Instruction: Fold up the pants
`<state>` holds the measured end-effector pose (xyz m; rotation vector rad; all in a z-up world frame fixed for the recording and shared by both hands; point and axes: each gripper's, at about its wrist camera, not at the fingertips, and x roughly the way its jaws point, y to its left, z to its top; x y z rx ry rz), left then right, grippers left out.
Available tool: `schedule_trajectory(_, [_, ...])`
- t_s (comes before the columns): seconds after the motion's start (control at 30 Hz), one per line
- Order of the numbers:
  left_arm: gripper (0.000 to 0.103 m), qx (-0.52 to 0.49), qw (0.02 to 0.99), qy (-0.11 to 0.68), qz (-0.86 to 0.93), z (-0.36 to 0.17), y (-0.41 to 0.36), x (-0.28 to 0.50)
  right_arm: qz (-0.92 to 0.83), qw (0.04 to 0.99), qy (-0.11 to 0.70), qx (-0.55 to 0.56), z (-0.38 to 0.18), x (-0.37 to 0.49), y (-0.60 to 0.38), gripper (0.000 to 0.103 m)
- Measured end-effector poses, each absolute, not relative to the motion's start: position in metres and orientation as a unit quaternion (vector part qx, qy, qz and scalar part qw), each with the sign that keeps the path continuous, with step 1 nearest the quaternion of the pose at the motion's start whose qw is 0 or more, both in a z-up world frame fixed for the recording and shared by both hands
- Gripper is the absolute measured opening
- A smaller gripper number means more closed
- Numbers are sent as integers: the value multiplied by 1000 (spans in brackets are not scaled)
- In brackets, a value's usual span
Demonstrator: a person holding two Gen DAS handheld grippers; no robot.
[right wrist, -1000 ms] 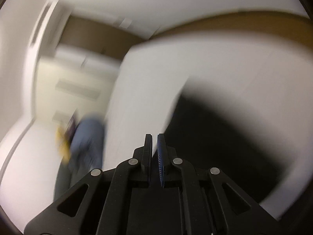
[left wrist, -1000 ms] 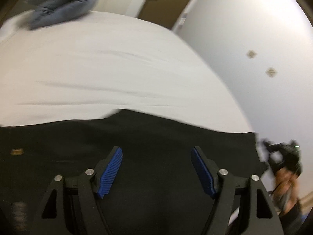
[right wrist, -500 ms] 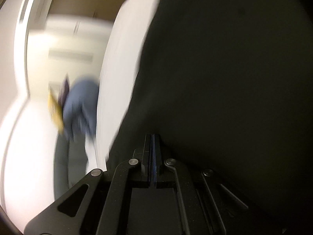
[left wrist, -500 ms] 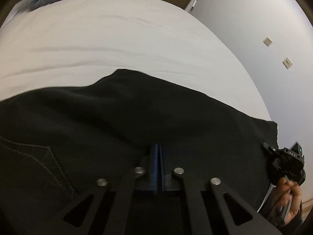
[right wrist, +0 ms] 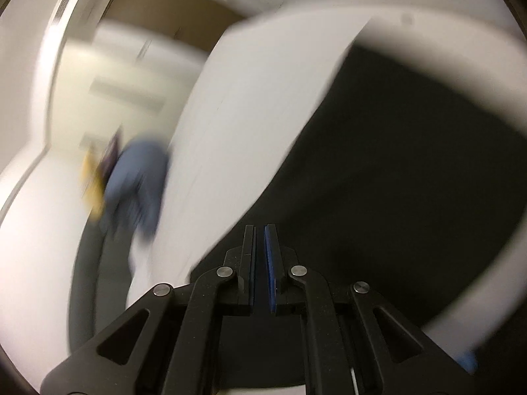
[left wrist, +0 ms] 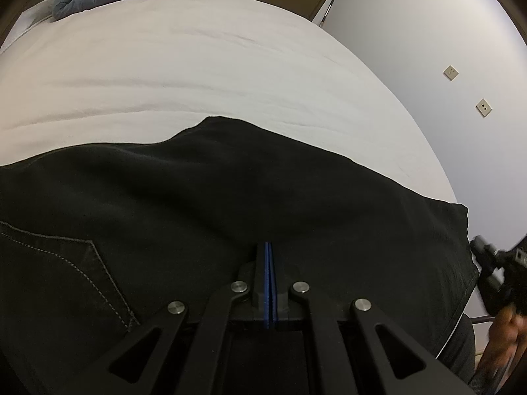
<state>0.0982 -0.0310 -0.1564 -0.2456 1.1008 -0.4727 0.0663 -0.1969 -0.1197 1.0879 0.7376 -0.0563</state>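
Closing from a wide spread a second ago, the left gripper [left wrist: 268,247] now has its blue pads pressed together, pinching the black pants [left wrist: 197,204] at their near edge on the white bed [left wrist: 197,65], likely to lift a fold. A stitched pocket [left wrist: 66,263] lies left of its fingers. Right gripper [right wrist: 260,230], swinging over the cloth through blur, has its jaws parted only a slit; whether fabric sits between them cannot be told. No label is legible.

Two close downward views, shared pants [left wrist: 230,204].
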Motion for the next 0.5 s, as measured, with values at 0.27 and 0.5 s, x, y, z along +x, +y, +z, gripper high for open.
schedule_trajectory(0.27, [4, -106, 827, 514, -202, -148, -8, 101, -20, 765, 410, 497, -176, 107, -149, 0])
schedule_trajectory(0.5, [4, -146, 845, 501, -121, -144, 112, 103, -193, 769, 301, 530, -147, 35, -274, 0])
